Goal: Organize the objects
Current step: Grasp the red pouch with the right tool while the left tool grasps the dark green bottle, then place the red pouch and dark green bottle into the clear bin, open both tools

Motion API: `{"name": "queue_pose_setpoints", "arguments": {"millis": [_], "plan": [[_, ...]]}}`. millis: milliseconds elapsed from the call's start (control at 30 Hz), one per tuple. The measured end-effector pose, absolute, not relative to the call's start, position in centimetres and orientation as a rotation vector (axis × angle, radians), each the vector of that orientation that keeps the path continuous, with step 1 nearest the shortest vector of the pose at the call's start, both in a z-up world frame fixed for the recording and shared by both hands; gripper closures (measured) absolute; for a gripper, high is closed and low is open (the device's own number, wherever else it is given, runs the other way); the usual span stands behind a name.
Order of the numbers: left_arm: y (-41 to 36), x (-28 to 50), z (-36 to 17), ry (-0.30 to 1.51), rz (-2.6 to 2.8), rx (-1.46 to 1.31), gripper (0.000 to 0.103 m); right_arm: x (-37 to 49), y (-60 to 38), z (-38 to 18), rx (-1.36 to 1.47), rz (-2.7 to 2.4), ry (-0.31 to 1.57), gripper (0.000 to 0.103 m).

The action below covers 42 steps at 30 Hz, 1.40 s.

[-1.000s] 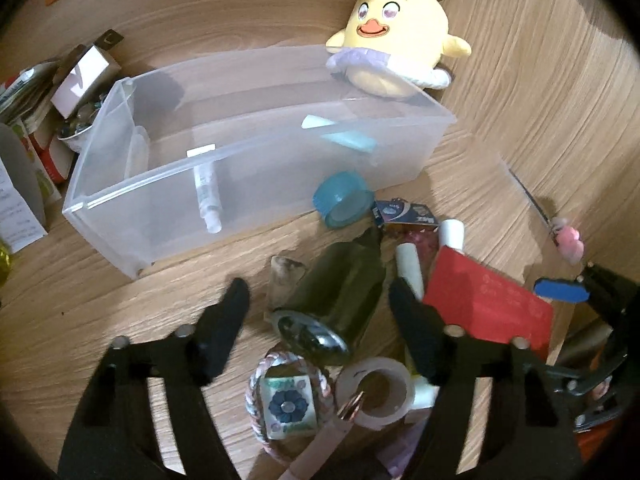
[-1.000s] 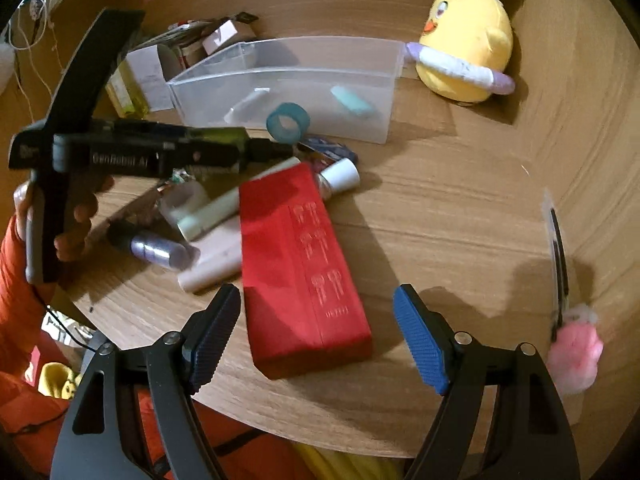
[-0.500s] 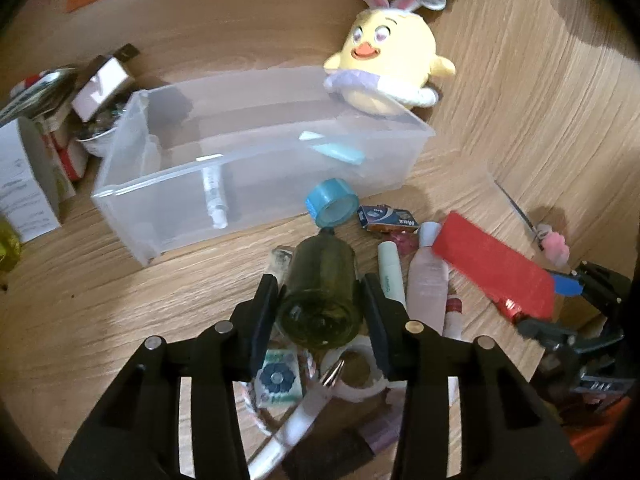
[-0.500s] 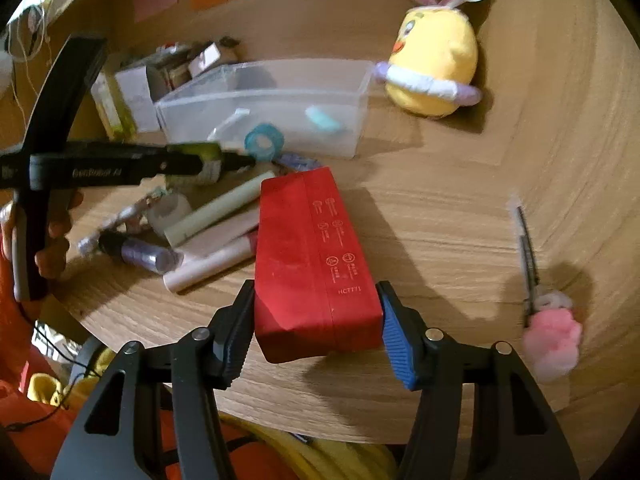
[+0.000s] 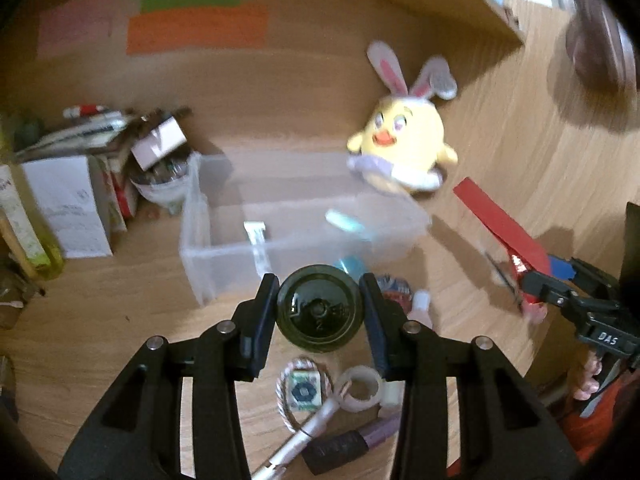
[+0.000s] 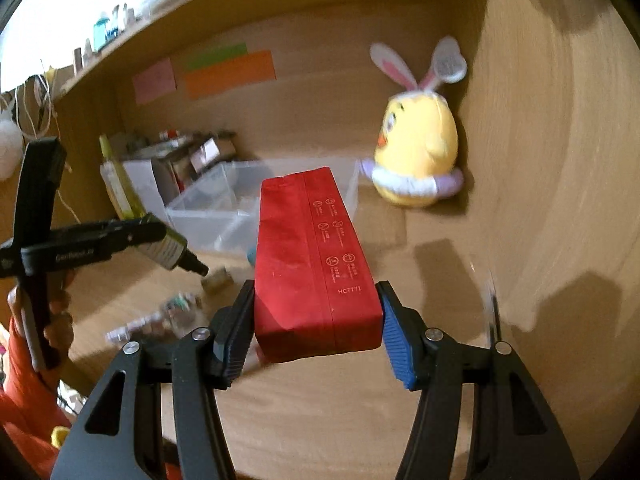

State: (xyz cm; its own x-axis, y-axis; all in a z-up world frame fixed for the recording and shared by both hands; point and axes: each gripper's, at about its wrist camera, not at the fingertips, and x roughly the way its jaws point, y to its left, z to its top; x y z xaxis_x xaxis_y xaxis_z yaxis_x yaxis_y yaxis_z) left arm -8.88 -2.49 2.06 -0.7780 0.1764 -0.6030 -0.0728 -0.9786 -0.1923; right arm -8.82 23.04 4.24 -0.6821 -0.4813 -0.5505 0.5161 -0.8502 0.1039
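Between ribbed tool pads (image 6: 394, 340), smooth rectangular red box (image 6: 316, 264); opposite, round dark-green bottle (image 5: 320, 312).

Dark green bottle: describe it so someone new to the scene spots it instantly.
Start at the clear plastic bin on the wooden desk. Just in front of it, the left gripper clamps the dark green bottle, lifted off the clutter. It is the only dark, round glass item; the right gripper's load is a red box.

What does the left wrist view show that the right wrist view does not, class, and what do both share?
Only the left wrist view: the tape ring, the coaster and the bottle's base. Only the right wrist view: the shelf with small bottles and the red box's printed top. Both: the bin, the plush chick, the bottle in the left tool, and the red box in the right tool.
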Motion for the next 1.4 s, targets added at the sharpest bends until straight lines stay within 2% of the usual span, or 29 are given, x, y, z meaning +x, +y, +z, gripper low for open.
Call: {"name": "queue_pose_setpoints", "arguments": {"millis": [433,967,1400], "plan": [[-7.1,-11.1,6.2,-0.341,3.018,-0.822,0.062,-15.3,14.8,7.1,0.730,-2.373,0.128,0.049],[-7.8,-18.3,0.0,-0.320,2.987,-1.038,0.062,-26.0,8.4,0.6,1.059,-2.149,0.324,0.049],[-7.1,-18.5,-1.8,-0.264,2.921,-1.181,0.062,-26.9,6.4,-1.1,1.131,-2.150,0.466,0.048]]}}
